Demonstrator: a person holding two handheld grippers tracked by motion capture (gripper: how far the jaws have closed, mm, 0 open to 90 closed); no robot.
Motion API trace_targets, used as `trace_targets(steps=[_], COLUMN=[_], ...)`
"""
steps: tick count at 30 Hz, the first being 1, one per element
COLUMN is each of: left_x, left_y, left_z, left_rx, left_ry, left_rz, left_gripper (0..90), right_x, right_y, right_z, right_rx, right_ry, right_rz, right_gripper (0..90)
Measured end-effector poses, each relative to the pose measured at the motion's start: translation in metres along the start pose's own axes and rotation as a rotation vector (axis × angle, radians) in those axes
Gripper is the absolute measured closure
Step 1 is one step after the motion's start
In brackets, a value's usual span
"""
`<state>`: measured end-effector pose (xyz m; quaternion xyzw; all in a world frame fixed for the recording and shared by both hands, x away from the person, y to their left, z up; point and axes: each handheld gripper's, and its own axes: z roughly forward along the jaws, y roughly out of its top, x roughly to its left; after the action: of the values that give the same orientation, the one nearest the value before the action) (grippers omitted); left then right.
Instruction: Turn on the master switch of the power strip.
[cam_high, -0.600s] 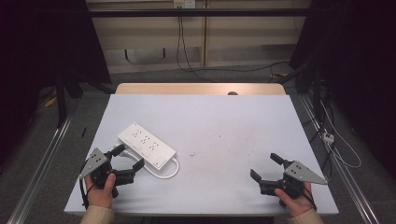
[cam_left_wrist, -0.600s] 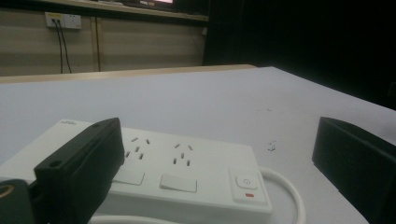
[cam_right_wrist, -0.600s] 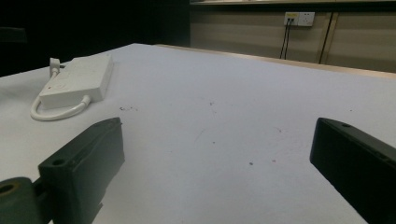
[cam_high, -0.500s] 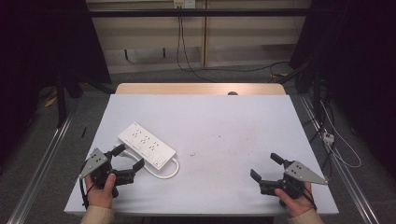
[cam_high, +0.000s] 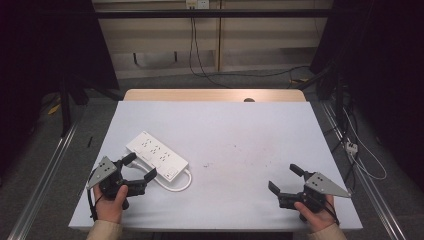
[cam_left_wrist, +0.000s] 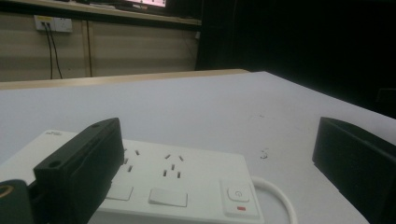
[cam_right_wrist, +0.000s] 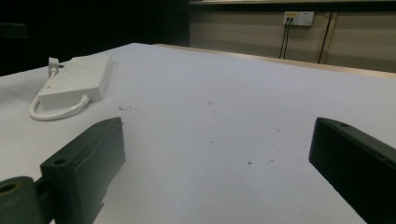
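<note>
**Power strip sits left, broad bare counter to the right**

The white power strip (cam_high: 157, 160) lies near the counter's (cam_high: 240, 130) left edge. The left gripper (cam_high: 140, 167), fingers apart, hovers just beside its near end. The right gripper (cam_high: 284, 179), fingers apart, waits near the front edge.

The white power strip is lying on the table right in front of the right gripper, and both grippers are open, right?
Not quite. The white power strip lies in front of the left gripper, as the high view shows. The right gripper is far across the table. Both are open.
</note>
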<state>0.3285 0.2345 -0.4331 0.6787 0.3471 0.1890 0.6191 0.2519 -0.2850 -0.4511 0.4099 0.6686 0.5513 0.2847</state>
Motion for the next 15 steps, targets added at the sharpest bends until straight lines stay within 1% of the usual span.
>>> trace_targets(steps=[4,7,12,15], left_x=[-0.001,-0.0018,-0.0023,-0.0023], left_y=[0.0004,0.0008,0.0013,0.0016], left_z=[0.002,0.0036,0.0065,0.0081], left_rx=[0.009,0.018,0.032,0.05], left_ry=[-0.014,-0.02,-0.023,-0.021], left_rz=[0.011,0.009,0.006,0.009], left_gripper=[1.8,1.8,3.5,5.6], right_x=[0.0002,0.0006,0.0008,0.0009], right_y=[0.0003,0.0006,0.0009,0.001], right_z=[0.0007,0.0008,0.0009,0.0006], right_rx=[-0.002,-0.003,-0.003,-0.003], right_ry=[0.003,0.005,0.003,0.001], right_rz=[-0.002,-0.003,-0.003,-0.003], right_gripper=[3.5,3.5,3.5,3.5])
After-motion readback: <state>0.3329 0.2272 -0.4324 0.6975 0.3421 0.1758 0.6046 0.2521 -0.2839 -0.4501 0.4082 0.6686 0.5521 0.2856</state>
